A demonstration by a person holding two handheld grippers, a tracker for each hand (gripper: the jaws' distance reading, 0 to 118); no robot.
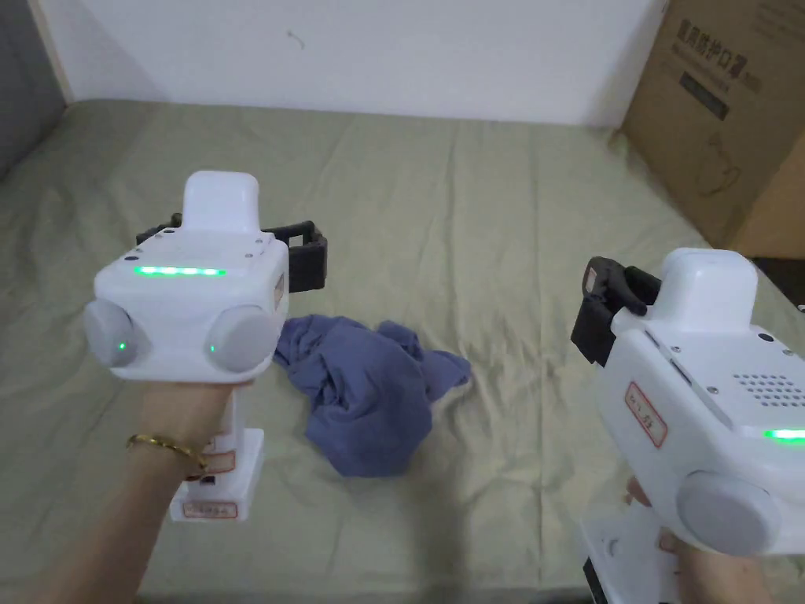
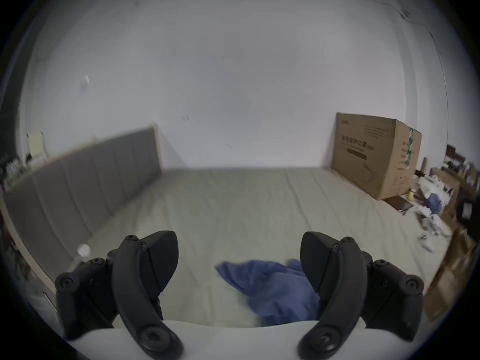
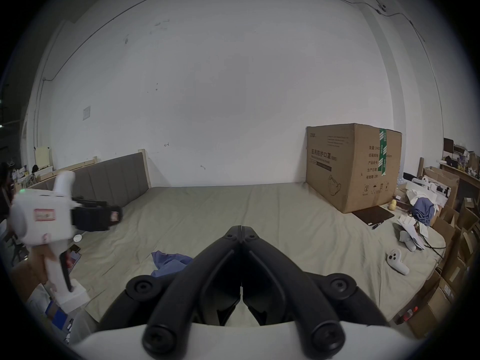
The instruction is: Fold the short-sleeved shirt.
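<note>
Nearest the head camera, two white handheld grippers are raised above the near edge of a bed covered in an olive-green sheet [image 1: 487,236]. On the left, the left gripper [image 2: 239,259] has its black jaws spread wide apart with nothing between them, as the left gripper view shows; it hangs in the air above the sheet, held by the left hand [image 1: 177,409], whose wrist wears a gold bracelet [image 1: 169,450]. On the right, the right gripper [image 3: 241,232] has its jaws pressed together tip to tip, gripping nothing, and it too is clear of the sheet.

Between the two, the short-sleeved shirt [image 1: 365,405] lies on the sheet as a crumpled blue heap, towards the near edge and closer to the left gripper, touched by neither tool.

At the far right corner of the bed a large cardboard box [image 1: 723,110] stands against the white wall [image 1: 377,47]. Along the left edge runs a grey padded headboard [image 3: 114,178]. Near the right edge, in the right gripper view, lies a white game controller [image 3: 397,260].
</note>
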